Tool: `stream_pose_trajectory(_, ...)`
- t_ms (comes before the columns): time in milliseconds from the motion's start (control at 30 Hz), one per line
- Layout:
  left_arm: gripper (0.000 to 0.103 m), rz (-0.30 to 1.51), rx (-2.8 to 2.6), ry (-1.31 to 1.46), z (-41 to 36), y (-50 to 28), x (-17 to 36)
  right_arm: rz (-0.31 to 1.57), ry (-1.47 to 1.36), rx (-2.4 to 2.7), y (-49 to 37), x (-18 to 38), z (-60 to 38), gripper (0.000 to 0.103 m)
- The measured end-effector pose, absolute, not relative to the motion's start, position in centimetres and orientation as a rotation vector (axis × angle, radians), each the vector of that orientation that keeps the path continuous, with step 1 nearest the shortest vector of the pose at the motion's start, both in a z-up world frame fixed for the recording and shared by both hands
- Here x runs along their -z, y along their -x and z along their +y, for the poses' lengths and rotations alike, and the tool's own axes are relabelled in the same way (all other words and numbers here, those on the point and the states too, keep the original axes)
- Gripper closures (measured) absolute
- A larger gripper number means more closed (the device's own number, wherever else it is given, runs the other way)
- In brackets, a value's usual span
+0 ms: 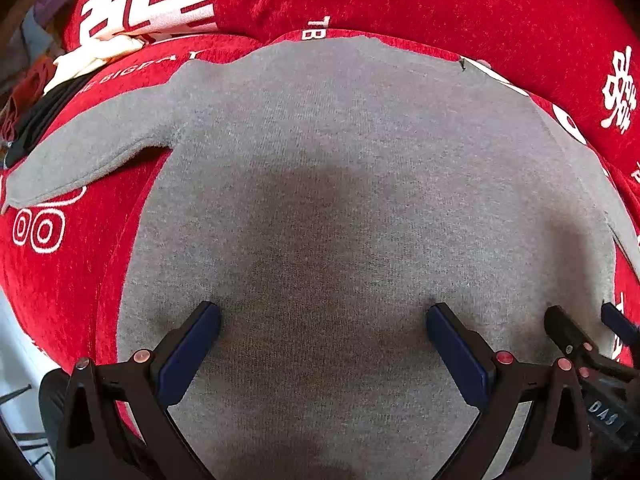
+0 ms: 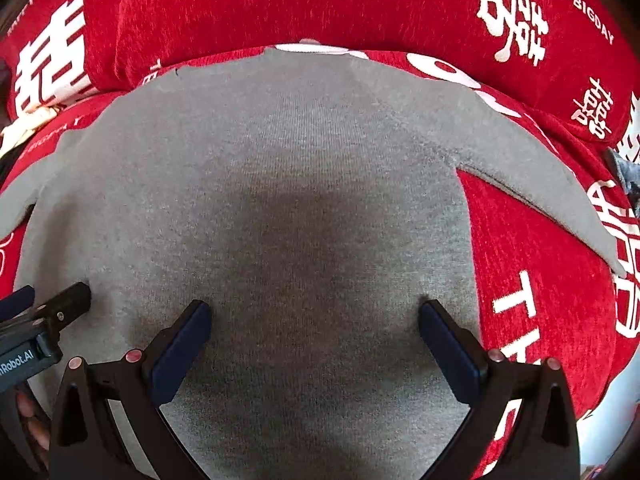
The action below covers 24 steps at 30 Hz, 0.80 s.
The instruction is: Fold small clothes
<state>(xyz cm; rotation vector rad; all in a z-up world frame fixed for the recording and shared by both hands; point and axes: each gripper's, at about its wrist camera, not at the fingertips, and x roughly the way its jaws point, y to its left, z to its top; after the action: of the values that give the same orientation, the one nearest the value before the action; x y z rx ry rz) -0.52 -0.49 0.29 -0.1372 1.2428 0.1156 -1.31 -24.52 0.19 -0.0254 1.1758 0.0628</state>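
A small grey long-sleeved top [image 1: 340,152] lies flat on a red cloth with white lettering [image 1: 460,4]. Its left sleeve [image 1: 92,152] stretches out to the left; in the right wrist view the top [image 2: 304,140] shows its right sleeve [image 2: 532,184] stretched out to the right. My left gripper [image 1: 324,316] is open, its fingertips resting on the body of the top near its lower edge. My right gripper [image 2: 314,314] is open too, fingertips on the grey fabric, close beside the left one. Each gripper shows at the edge of the other's view.
The red cloth [image 2: 532,264] covers a cushioned surface with a raised back. A pile of other clothes [image 1: 44,88], white, black and dark red, lies at the far left. The surface's front edge drops to a pale floor [image 1: 16,360].
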Motion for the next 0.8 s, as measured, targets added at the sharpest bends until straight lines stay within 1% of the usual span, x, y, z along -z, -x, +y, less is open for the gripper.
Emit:
stream_pose_trajectory(67,0.000,1.258,-0.113,0.144,-0.4,0.4,-0.6,1.148,0.017,-0.100,1.7,-1.0,-24.9,0.000)
stream_pose_trajectory(167,0.000,1.224,-0.136,0.153,-0.3,0.4,-1.5,1.045,0.014,-0.096,2.5,-3.0,-26.1,0.000)
stream_pose_trajectory(267,0.000,1.205,-0.128,0.125,-1.3,-0.2,-2.5,1.012,-0.047,-0.110,2.7,-4.0,-28.3,0.000)
stream_pose_trajectory(533,0.000,1.171,-0.066,0.048,-6.0,-2.4,-4.8,0.999,-0.191,0.018,2.5,-4.6,-37.0,0.000)
stream_pose_trajectory(800,0.000,1.172,-0.008,-0.037,-12.3,-5.3,-4.9,1.006,-0.354,0.186,2.7,-2.6,-48.1,0.000)
